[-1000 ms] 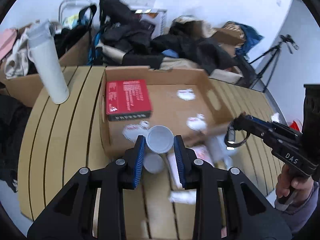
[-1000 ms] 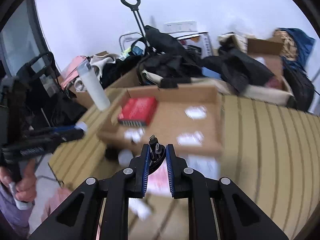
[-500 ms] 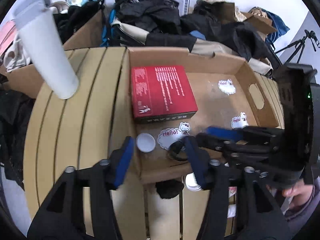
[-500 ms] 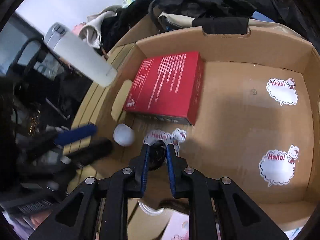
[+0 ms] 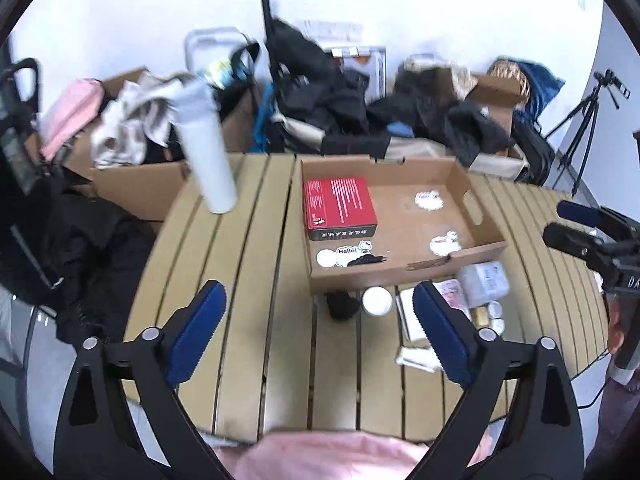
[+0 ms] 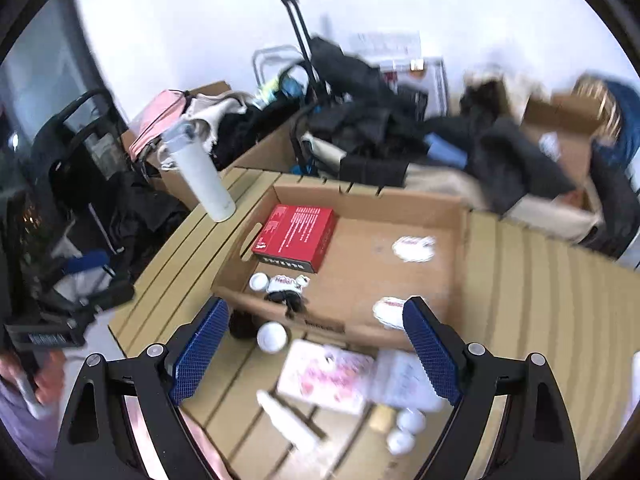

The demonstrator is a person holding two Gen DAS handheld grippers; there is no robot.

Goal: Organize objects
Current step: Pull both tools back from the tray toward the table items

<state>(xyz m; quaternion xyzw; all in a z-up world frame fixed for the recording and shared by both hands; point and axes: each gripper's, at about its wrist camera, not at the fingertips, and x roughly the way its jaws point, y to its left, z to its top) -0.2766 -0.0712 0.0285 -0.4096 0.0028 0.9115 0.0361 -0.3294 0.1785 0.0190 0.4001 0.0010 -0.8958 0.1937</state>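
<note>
Both tools stand idle: the left hand-held gripper (image 5: 318, 330) and the right hand-held gripper (image 6: 316, 350) have their blue ridged pads spread wide with nothing between them, held above the near edge of the slatted tan counter (image 5: 248, 280). The sorting appears partly done. Nearest, loose on the counter, lie a pink-printed flat packet (image 6: 326, 376), a clear plastic pouch (image 5: 484, 282), a white tube (image 6: 286, 418), two small white round pots (image 6: 406, 430), a white round lid (image 5: 377, 300) and a dark soft lump (image 5: 341, 305), the last two close against the front wall of the box; these are judged to remain. Beyond them the shallow corrugated cardboard box (image 5: 404, 270), with cut handle slots and cartoon stickers on its floor, already holds a glossy red rectangular carton (image 5: 339, 208), a small white cap (image 5: 326, 258) and a coiled black cable (image 5: 366, 260). Farther left a smooth white cylindrical bottle (image 5: 208, 160) stands on the counter, outside the box. Behind lies a heap of dark clothing.
</note>
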